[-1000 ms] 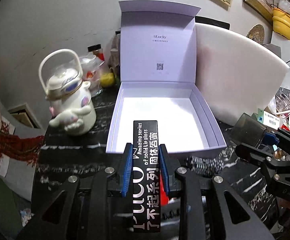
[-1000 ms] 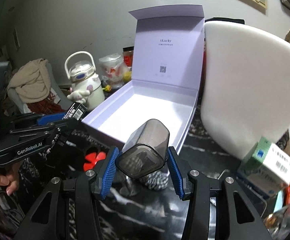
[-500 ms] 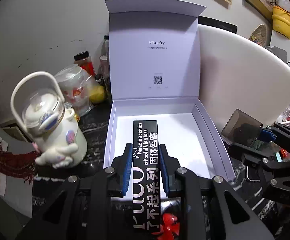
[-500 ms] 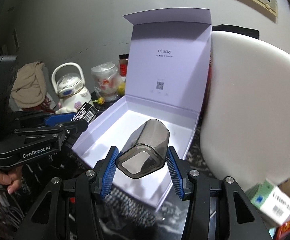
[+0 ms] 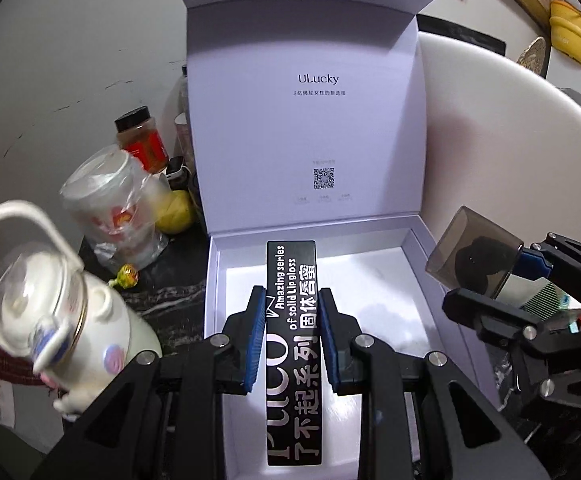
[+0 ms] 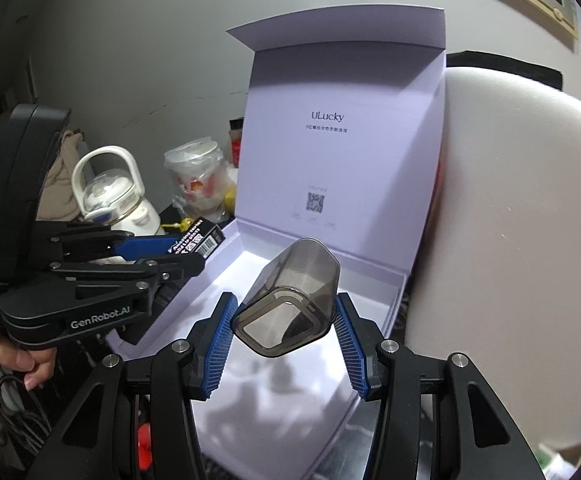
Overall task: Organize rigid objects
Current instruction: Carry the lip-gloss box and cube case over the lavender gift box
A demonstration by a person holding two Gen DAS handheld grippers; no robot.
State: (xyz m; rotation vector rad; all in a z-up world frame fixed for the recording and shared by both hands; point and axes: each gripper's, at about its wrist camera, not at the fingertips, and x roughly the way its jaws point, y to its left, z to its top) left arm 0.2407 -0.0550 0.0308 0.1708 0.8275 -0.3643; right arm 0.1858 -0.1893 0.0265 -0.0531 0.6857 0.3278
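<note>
The left gripper (image 5: 291, 334) clamps a long black lip-gloss box (image 5: 292, 320) with white lettering; the right gripper (image 6: 285, 332) grasps a smoky translucent cap (image 6: 290, 298), both above the open white box (image 5: 422, 280).

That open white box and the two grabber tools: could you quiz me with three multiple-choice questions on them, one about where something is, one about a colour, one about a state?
1. Where is the white kettle?
A. left of the box
B. inside the box
C. on the lid

2. What colour is the lip gloss carton?
A. red
B. black with white lettering
C. yellow

3. How is the smoky plastic cup?
A. lying in the box
B. standing on the table
C. clamped in the right gripper

Answers:
1. A, it stands beside the white box.
2. B, seen between the left gripper pads.
3. C, both pads press on it.
</note>
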